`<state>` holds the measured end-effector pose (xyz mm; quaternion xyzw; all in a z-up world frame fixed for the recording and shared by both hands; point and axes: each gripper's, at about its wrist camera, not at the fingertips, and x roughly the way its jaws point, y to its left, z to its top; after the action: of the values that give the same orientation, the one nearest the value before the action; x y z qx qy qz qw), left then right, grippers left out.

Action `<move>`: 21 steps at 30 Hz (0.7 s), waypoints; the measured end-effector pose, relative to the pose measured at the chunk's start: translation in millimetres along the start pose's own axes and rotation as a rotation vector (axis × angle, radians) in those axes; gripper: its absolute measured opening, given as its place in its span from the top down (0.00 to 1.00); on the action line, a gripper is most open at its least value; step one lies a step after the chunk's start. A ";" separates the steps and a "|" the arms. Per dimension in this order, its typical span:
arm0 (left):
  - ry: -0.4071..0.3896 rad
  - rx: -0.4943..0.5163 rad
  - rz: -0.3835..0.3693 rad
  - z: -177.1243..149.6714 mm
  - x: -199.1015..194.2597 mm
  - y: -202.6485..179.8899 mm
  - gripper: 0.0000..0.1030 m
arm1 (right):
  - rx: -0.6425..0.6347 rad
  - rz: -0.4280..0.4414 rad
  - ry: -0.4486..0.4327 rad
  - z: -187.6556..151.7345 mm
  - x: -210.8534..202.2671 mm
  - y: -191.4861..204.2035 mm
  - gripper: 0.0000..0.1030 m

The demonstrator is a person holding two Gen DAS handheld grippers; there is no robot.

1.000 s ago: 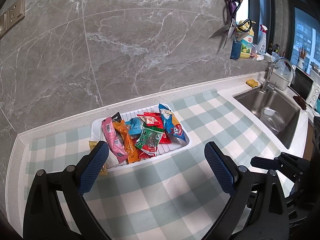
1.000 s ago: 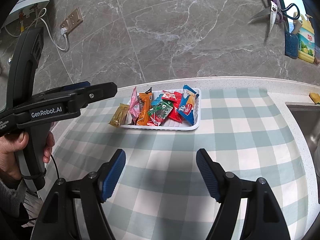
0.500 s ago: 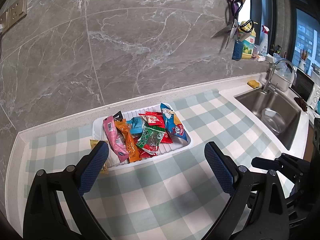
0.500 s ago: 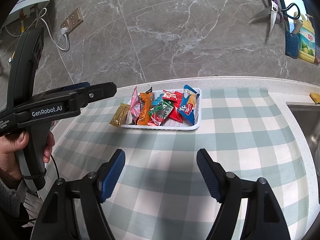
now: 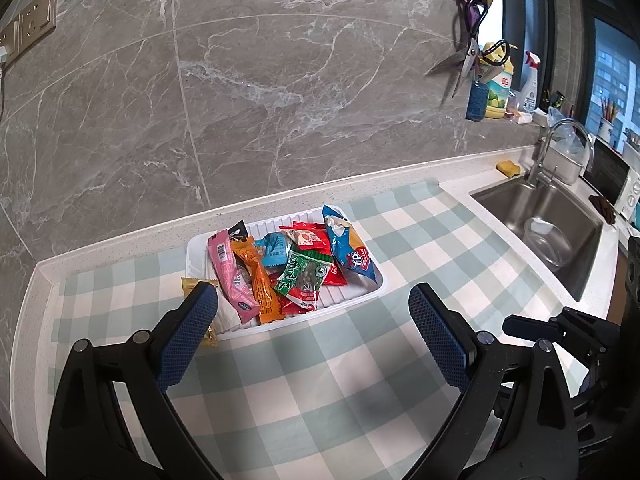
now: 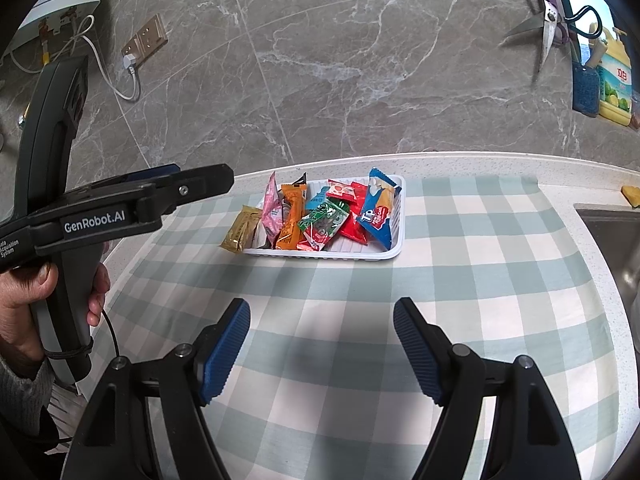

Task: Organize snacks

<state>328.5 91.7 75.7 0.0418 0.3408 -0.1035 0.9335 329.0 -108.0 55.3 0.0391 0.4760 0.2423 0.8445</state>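
A white tray (image 5: 352, 298) on the checked cloth holds several snack packets: a pink one (image 5: 230, 276), an orange one (image 5: 256, 280), a green one (image 5: 304, 276), red ones and a blue chip bag (image 5: 348, 248). A gold packet (image 5: 192, 286) lies half over the tray's left edge. The tray also shows in the right wrist view (image 6: 384, 254), with the gold packet (image 6: 242, 230) at its left. My left gripper (image 5: 314, 332) is open and empty, just in front of the tray. My right gripper (image 6: 322, 344) is open and empty, further back over the cloth.
A sink (image 5: 560, 224) with a faucet and a clear bowl lies to the right. Scissors (image 5: 468, 44) hang on the marble wall, with bottles beside them. The left gripper's body (image 6: 100, 216) and the hand holding it fill the left of the right wrist view.
The left view has shifted slightly, so the tray sits a little further right in it. Both grippers stay open and empty. No packet has moved.
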 end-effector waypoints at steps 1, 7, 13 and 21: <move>-0.001 -0.001 -0.001 0.1 0.0 -0.1 0.05 | 0.000 0.001 0.001 -0.8 -1.0 1.1 0.26; -0.001 0.000 0.000 0.6 0.1 -0.8 0.05 | 0.001 -0.001 0.000 -0.2 0.1 -0.5 0.25; -0.001 -0.002 0.001 -0.1 -0.3 -0.8 0.05 | -0.001 0.001 0.001 -1.0 -0.2 2.0 0.25; -0.007 -0.002 0.017 -1.6 -2.6 -2.9 0.05 | -0.001 0.002 0.003 -1.3 0.2 2.2 0.25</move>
<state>324.9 89.5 76.2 0.0434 0.3372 -0.0955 0.9356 327.2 -106.2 55.0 0.0388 0.4773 0.2435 0.8434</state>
